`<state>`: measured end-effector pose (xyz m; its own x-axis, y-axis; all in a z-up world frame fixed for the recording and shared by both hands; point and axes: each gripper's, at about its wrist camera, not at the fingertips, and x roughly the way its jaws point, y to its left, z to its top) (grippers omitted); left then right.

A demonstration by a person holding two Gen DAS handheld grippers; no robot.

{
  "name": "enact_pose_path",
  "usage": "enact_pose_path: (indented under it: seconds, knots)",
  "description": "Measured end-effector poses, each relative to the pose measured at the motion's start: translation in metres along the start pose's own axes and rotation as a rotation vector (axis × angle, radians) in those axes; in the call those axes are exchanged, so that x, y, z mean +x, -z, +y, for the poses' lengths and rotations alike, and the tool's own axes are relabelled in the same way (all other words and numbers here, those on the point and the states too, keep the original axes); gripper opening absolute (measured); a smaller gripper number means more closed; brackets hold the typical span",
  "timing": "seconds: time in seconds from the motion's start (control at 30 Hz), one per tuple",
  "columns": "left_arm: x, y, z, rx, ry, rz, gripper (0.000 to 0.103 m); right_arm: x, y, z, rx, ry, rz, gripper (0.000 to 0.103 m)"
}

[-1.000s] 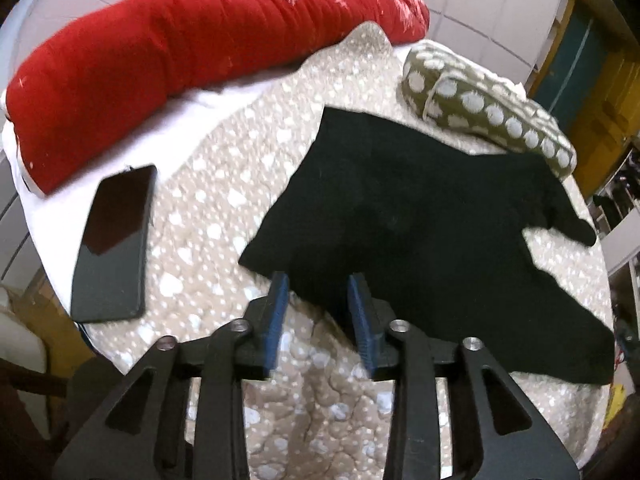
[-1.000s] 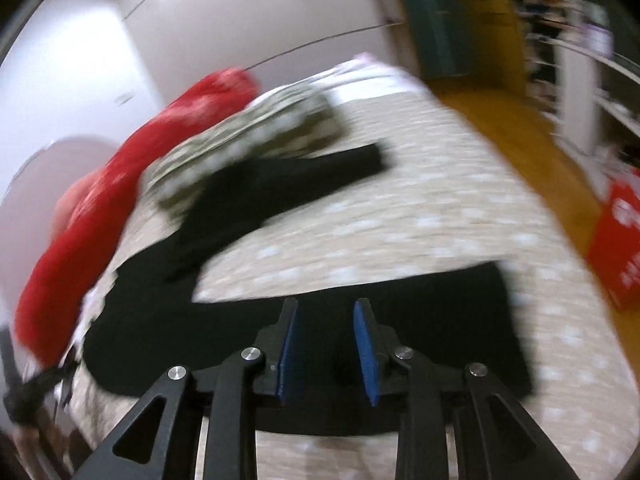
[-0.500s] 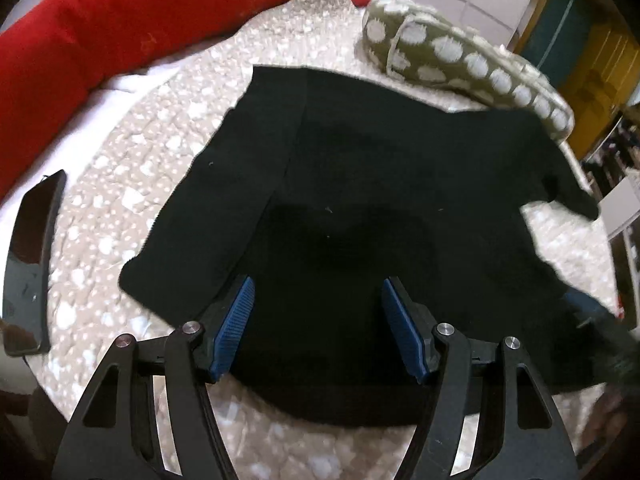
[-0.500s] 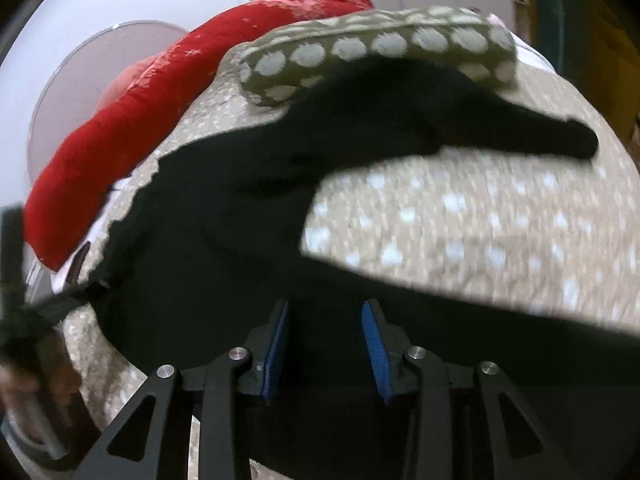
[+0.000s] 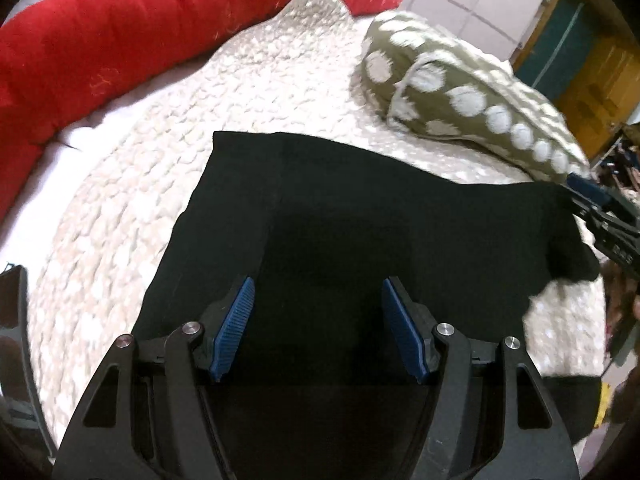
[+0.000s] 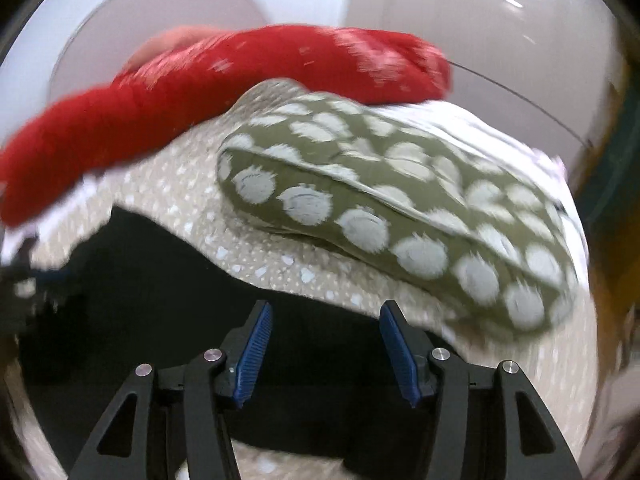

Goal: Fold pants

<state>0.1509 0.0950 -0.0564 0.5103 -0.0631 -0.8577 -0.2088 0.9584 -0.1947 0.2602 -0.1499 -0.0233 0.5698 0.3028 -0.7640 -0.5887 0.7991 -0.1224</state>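
Observation:
Black pants [image 5: 360,232] lie flat on a beige spotted bedspread [image 5: 160,200], doubled over into a broad dark patch. My left gripper [image 5: 318,300] is open and empty, its blue pads spread just above the pants' near part. My right gripper [image 6: 326,328] is open and empty over the black cloth [image 6: 180,272] near its far edge. In the left wrist view the right gripper [image 5: 600,208] shows at the right edge, by the pants' end.
A long red bolster [image 5: 140,32] lies along the far side of the bed. An olive cushion with white dots [image 5: 472,92] lies beyond the pants, also in the right wrist view [image 6: 400,208]. A black phone [image 5: 12,320] lies at the left edge.
Both grippers went from shut to open and let the pants go. The far leg now lies folded over, and both grippers have moved across the bed over the cloth.

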Motion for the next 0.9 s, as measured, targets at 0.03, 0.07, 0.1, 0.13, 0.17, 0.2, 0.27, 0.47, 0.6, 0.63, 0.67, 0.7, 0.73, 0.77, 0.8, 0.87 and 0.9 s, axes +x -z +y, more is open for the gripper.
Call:
enact_pose_path:
  seconds: [0.03,0.07,0.1,0.13,0.17,0.2,0.27,0.47,0.6,0.63,0.67,0.7,0.73,0.77,0.8,0.87,0.9]
  knots:
    - [0.007,0.000,0.002,0.000,-0.008,0.007,0.066,0.006,-0.005,0.000,-0.043,-0.013,0.018,0.055]
    - [0.011,0.000,0.003,0.003,-0.015,0.009,0.066,0.013,-0.006,0.002,-0.089,-0.033,0.041,0.057]
    - [0.014,0.001,0.002,0.010,-0.019,0.002,0.068,0.023,-0.006,0.006,-0.144,-0.048,0.074,0.059]
    - [0.015,0.003,0.001,0.021,-0.021,-0.014,0.070,0.033,-0.007,0.006,-0.174,-0.046,0.098,0.059]
    - [0.015,0.004,0.000,0.030,-0.017,-0.024,0.074,0.041,-0.004,0.007,-0.199,-0.042,0.124,0.059]
    - [0.016,0.006,-0.002,0.040,-0.014,-0.031,0.078,0.051,-0.001,0.006,-0.213,-0.037,0.155,0.059]
    - [0.018,0.006,-0.006,0.056,-0.025,-0.037,0.079,0.065,0.004,0.003,-0.210,-0.027,0.186,0.059]
    - [0.016,0.004,0.000,0.026,0.011,-0.048,0.079,0.078,0.006,-0.008,-0.078,-0.093,0.169,0.039]
    - [0.004,0.005,0.008,-0.014,0.019,-0.064,0.079,0.059,0.013,0.004,-0.096,-0.069,0.147,0.010]
    - [-0.002,0.005,0.012,-0.031,0.009,-0.074,0.079,0.048,0.015,0.008,-0.109,-0.049,0.131,0.009]
    - [-0.008,0.005,0.017,-0.051,0.003,-0.087,0.079,0.031,0.022,0.013,-0.107,-0.041,0.112,0.008]
    - [-0.016,0.007,0.025,-0.083,0.002,-0.102,0.079,0.014,0.023,0.015,-0.099,-0.039,0.082,0.008]
    - [-0.022,0.009,0.031,-0.106,0.005,-0.111,0.079,-0.008,0.026,0.017,-0.089,-0.029,0.036,0.008]
    - [-0.029,0.011,0.038,-0.129,0.011,-0.121,0.079,-0.028,0.031,0.019,-0.082,-0.018,-0.003,0.008]
    - [-0.037,0.013,0.045,-0.151,0.019,-0.134,0.079,-0.049,0.036,0.023,-0.082,-0.004,-0.043,0.008]
    - [-0.056,0.021,0.059,-0.185,0.025,-0.170,0.079,-0.092,0.054,0.043,-0.100,0.040,-0.113,0.008]
    - [-0.066,0.025,0.065,-0.201,0.024,-0.191,0.079,-0.115,0.070,0.059,-0.134,0.075,-0.141,0.008]
